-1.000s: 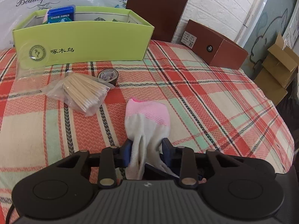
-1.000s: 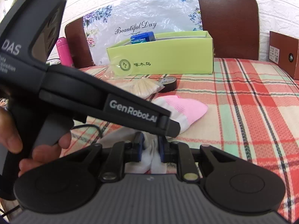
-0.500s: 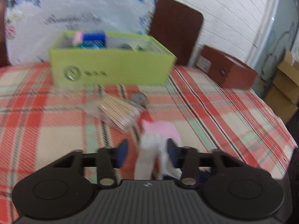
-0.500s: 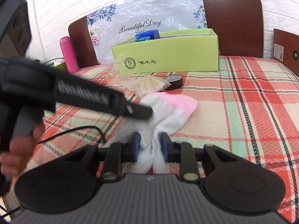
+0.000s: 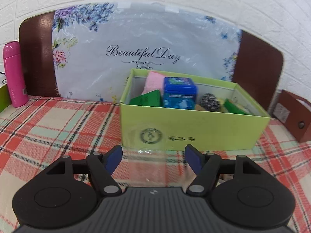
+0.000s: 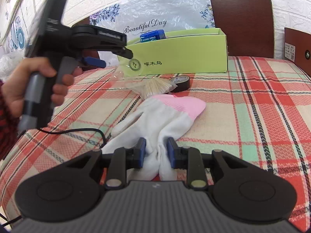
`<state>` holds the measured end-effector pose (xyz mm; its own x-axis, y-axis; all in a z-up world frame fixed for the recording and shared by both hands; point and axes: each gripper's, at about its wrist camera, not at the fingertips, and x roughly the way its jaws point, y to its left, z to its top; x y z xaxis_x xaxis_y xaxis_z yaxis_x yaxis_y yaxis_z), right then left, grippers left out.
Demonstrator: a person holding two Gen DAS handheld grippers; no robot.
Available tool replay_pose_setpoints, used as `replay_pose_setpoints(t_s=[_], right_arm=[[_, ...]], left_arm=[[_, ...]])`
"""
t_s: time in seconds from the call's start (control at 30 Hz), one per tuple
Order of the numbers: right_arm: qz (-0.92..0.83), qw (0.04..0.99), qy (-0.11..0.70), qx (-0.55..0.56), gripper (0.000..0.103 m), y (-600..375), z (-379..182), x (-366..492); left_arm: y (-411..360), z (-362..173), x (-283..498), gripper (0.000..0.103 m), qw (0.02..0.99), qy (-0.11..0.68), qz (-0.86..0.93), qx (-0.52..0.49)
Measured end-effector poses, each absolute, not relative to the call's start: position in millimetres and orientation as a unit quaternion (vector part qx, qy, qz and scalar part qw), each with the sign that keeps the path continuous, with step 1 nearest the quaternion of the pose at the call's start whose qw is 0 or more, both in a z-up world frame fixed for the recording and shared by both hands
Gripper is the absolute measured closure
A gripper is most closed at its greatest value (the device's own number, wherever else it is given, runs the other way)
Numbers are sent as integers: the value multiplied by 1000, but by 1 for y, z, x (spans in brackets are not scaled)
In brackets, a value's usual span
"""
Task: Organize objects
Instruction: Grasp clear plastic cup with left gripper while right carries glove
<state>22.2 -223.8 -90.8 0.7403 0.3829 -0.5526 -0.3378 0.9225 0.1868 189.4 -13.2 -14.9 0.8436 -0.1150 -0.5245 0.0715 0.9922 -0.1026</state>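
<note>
The left gripper (image 6: 116, 54), upper left of the right-wrist frame, has just been opening, nothing between its jaws. Lower centre, the right gripper (image 6: 156, 152) pinches the white-and-pink glove (image 6: 167, 116) by its fingers: soft, light, floppy, best bunched mid-body. Behind sits the green box (image 6: 184, 58).

The lime-green cardboard box (image 5: 194, 130) blocks the way ahead of the left tool (image 5: 153, 158); plaid-clothed counter (image 5: 48, 128) to its left lies bare up to the pink bottle (image 5: 14, 73). A black tape roll (image 6: 179, 83) and clear toothpick bag (image 6: 153, 87) crowd the box front.
</note>
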Motion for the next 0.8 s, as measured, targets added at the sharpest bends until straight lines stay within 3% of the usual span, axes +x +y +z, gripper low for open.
replay_pose_setpoints(t_s=[0.13,0.17,0.27,0.37,0.43,0.5,0.8], right_arm=[[192,932,304,34,79,-223,-92,23],[192,932,304,34,79,-223,-92,23],[190,933,304,30,79,-222,-92,22],[187,935,302,24,80,-220,-92,22],[183,936,300,24,83,-220,-91,21],[178,938,295,27,88,-221,-89,19],[171,950,260,29,91,-225,-67,12]], left_arm=[[-7,-21,204,29,956,285,-41,-54],[-6,-21,205,33,955,288,-46,-58],[-5,-22,203,62,949,300,-73,-71],[-10,-21,193,64,949,297,-83,-60],[-9,-19,184,74,948,296,-96,-65],[-9,-16,173,75,947,294,-109,-70],[-7,-4,137,75,947,275,-152,-62]])
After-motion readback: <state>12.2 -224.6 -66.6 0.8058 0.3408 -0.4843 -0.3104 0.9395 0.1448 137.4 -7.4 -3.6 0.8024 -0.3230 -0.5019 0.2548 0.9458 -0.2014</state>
